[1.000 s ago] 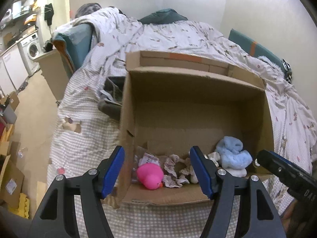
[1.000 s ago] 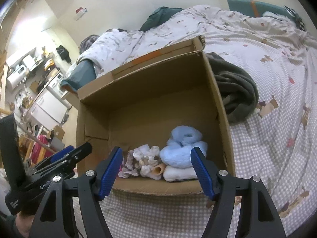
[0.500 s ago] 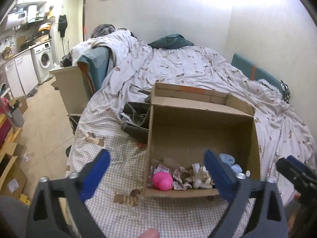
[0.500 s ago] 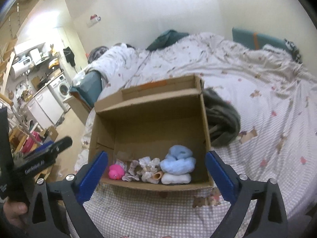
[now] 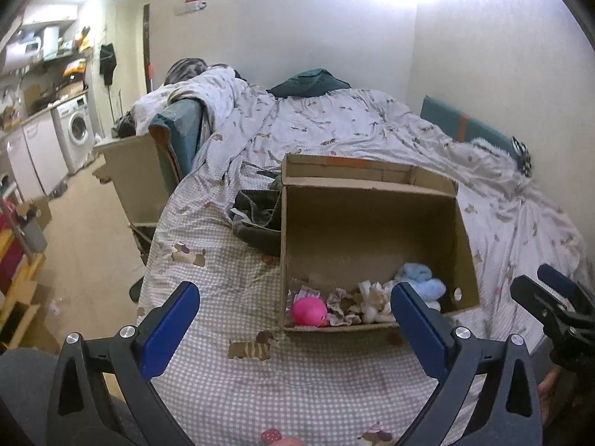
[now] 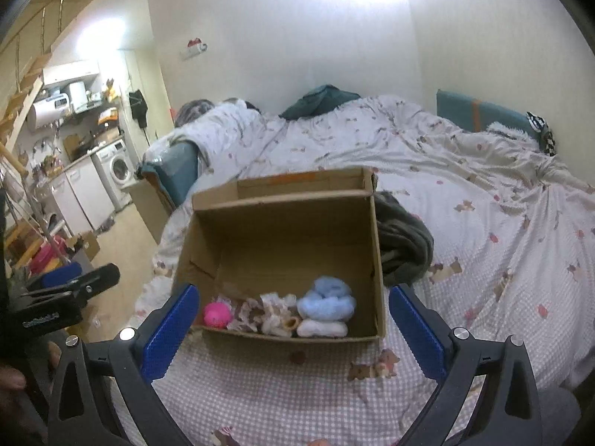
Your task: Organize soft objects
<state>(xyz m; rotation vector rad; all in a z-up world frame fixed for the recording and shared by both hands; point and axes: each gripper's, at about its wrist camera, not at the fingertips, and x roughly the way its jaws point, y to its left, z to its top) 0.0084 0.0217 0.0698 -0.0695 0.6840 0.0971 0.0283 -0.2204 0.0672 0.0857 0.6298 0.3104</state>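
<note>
An open cardboard box (image 5: 372, 223) (image 6: 282, 230) stands on the bed. Along its near wall lie a pink ball (image 5: 308, 310) (image 6: 216, 315), crumpled beige and white cloth pieces (image 5: 357, 303) (image 6: 271, 312), a light blue fluffy bundle (image 5: 420, 280) (image 6: 327, 299) and a white roll (image 6: 322, 329). My left gripper (image 5: 297, 323) is open and empty, held back from the box over the bed's near part. My right gripper (image 6: 292, 319) is open and empty, likewise back from the box. Each gripper shows at the edge of the other's view.
The bed has a checked sheet (image 5: 230, 390) with dog prints. A dark grey garment (image 5: 256, 219) (image 6: 401, 245) lies beside the box. A teal pillow (image 5: 308, 83) lies at the headboard. The floor, a washing machine (image 5: 76, 128) and boxes are to the left.
Both grippers have pulled back and up from the box, and their jaws have opened wider. The objects in the box have not moved.
</note>
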